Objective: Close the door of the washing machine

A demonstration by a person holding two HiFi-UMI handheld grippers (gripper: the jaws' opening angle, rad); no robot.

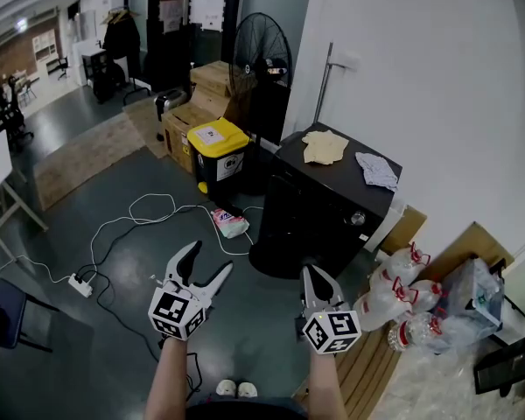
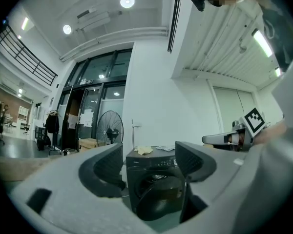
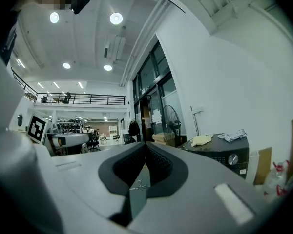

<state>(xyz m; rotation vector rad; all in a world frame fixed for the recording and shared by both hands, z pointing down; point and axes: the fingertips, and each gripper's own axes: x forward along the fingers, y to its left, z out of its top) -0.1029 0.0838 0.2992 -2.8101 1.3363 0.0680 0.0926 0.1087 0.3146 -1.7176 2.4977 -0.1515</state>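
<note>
A black front-loading washing machine [image 1: 332,201] stands against the white wall. Its round door [image 1: 280,256] hangs open toward me, and in the left gripper view the door [image 2: 158,199] swings out below the drum opening. My left gripper [image 1: 210,258] is held well short of the machine, to the left of the door, open with nothing between its jaws [image 2: 149,155]. My right gripper [image 1: 313,272] hovers just in front of the door, shut and empty [image 3: 145,147]. Both point level toward the machine.
A yellow cloth [image 1: 325,147] and a grey cloth [image 1: 378,170] lie on the machine's top. A yellow-lidded bin [image 1: 217,151], a standing fan [image 1: 261,55] and cardboard boxes stand to its left. Water bottles [image 1: 394,296] sit at the right. A white cable and power strip [image 1: 80,284] cross the floor.
</note>
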